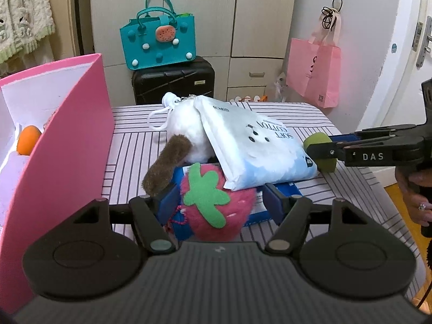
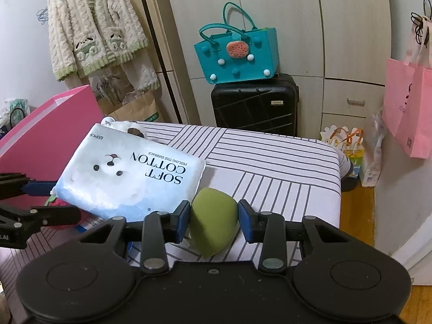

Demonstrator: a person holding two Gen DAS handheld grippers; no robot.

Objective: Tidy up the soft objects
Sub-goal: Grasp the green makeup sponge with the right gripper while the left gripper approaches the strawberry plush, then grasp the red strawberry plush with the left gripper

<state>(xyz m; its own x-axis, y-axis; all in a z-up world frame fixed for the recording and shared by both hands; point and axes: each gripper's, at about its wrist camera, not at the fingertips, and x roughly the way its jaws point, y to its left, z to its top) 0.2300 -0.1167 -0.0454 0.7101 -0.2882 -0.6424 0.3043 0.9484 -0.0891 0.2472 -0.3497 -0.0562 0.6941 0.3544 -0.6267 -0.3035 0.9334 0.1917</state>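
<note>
- Left wrist view: left tongs (image 1: 218,202) spread around the strawberry plush (image 1: 216,205) on the striped bench (image 1: 270,113).
- Right tongs (image 2: 214,217) bracket the green sponge (image 2: 213,221); grip uncertain.

The room was evenly and softly lit from overhead, without glare. My tools cast only faint shadows on the bench (image 2: 270,167). Both views were sharp at the middle, while the fisheye bent the wardrobe (image 2: 297,27) and door (image 1: 405,54) into curves, and the corners went dark.
</note>
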